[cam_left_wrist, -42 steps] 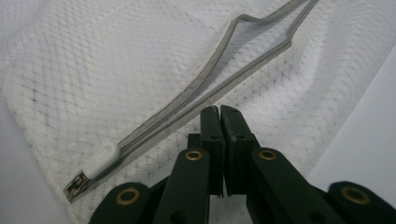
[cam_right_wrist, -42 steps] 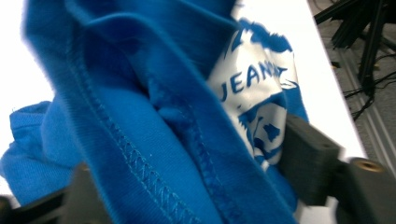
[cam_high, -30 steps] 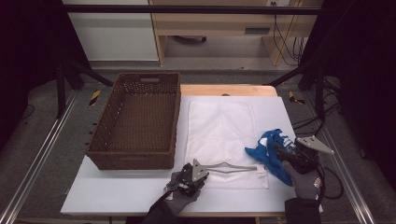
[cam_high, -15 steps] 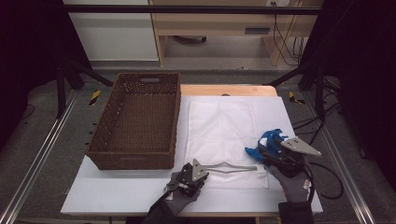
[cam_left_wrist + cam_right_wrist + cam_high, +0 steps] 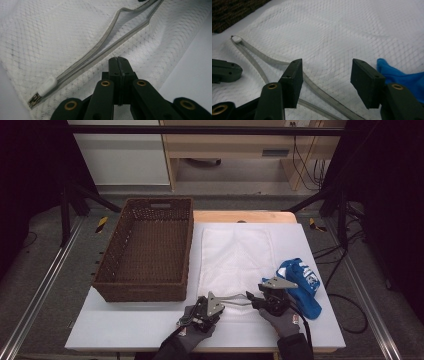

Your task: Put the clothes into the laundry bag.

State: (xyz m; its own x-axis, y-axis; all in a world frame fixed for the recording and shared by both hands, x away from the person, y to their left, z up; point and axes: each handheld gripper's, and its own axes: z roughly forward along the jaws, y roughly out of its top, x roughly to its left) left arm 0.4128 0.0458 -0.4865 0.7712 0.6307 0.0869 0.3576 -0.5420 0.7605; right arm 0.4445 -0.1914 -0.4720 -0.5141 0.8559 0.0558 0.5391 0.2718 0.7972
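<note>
Right gripper (image 5: 255, 301) has come left off the blue cloth (image 5: 300, 285), jaws half-narrowed over the mesh bag's (image 5: 235, 255) zipper; left gripper (image 5: 226, 301) pinches mesh, readying the opening.

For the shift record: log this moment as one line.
left hand-held gripper: shut on mesh bag | right hand-held gripper: open, closing over zipper opening | blue cloth: beside bag
</note>
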